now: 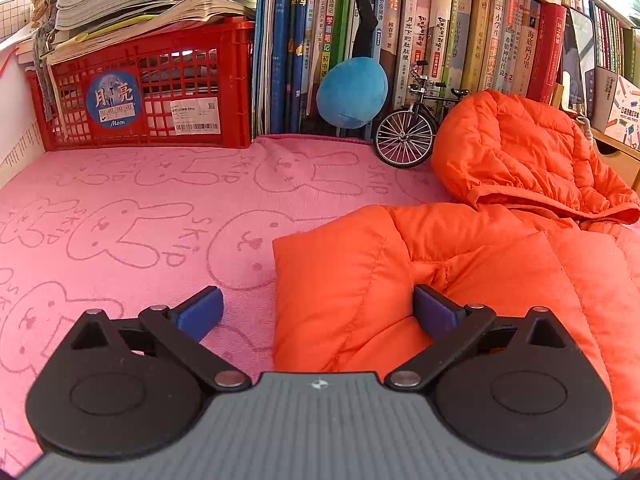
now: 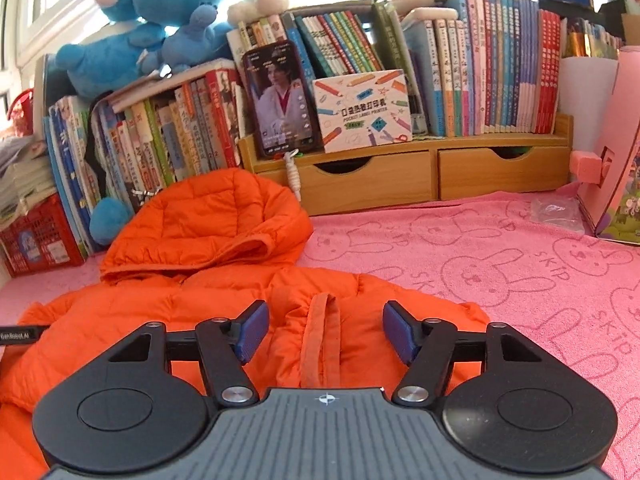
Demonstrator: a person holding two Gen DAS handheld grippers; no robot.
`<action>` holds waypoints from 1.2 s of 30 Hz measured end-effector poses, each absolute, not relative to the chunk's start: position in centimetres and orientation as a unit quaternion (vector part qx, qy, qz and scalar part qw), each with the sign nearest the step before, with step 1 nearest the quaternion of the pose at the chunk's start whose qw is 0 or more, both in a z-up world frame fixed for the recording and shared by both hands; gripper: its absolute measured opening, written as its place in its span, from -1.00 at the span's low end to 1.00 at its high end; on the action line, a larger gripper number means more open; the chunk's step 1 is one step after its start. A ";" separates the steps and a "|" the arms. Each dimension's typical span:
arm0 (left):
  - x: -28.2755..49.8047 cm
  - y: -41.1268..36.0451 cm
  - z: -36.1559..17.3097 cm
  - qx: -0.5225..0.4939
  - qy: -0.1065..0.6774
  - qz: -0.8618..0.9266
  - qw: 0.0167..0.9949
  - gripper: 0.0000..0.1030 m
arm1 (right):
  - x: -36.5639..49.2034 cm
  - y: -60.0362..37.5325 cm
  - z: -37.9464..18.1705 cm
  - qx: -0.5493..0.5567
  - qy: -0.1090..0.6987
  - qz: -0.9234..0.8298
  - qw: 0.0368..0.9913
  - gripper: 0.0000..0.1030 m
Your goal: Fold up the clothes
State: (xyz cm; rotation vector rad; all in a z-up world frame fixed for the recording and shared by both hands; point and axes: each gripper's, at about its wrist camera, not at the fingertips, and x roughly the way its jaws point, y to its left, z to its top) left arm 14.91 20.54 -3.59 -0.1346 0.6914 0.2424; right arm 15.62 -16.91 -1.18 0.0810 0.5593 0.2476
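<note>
1. Orange puffer jacket [image 2: 224, 280] lies flat on a pink bunny-print towel [image 1: 120, 208] covering the surface; hood [image 2: 208, 220] toward the back, by the books.
2. Right hand-held gripper [image 2: 326, 332] hovers over the jacket's upper body, jaws partly apart, nothing pinched. An orange strap or loop [image 2: 320, 340] runs front to back between the pads, touching neither.
3. Left hand-held gripper [image 1: 318, 312] is wide open at the jacket's left edge: its right pad sits over the fabric, its left pad over bare towel. Not gripping.
4. Key relation: jacket's long axis runs from the grippers toward the hood. Both are at it, left at the folded side edge, right nearer the centre, so right looks better placed for a pinch.
5. Around, rear: red crate [image 1: 140, 92], book rows [image 1: 440, 40], blue plush ball [image 1: 352, 92], model bicycle [image 1: 408, 136] just beside the hood, wooden drawer shelf [image 2: 400, 176], phone [image 2: 280, 100].
6. Obstacles: the bicycle could snag if the hood swings; otherwise open towel on both sides.
</note>
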 end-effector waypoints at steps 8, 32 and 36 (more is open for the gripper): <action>13.3 24.2 -3.0 -0.170 0.309 0.102 0.930 0.98 | 16.0 -14.3 -3.7 -0.035 0.316 0.115 0.941 0.26; 12.1 25.6 -3.4 0.050 0.328 0.303 0.893 0.59 | 16.2 -14.1 -3.8 -0.035 0.325 0.121 0.937 0.66; 10.3 27.0 -2.6 0.030 0.318 0.294 0.901 0.53 | 16.2 -14.1 -3.8 -0.035 0.326 0.121 0.937 0.67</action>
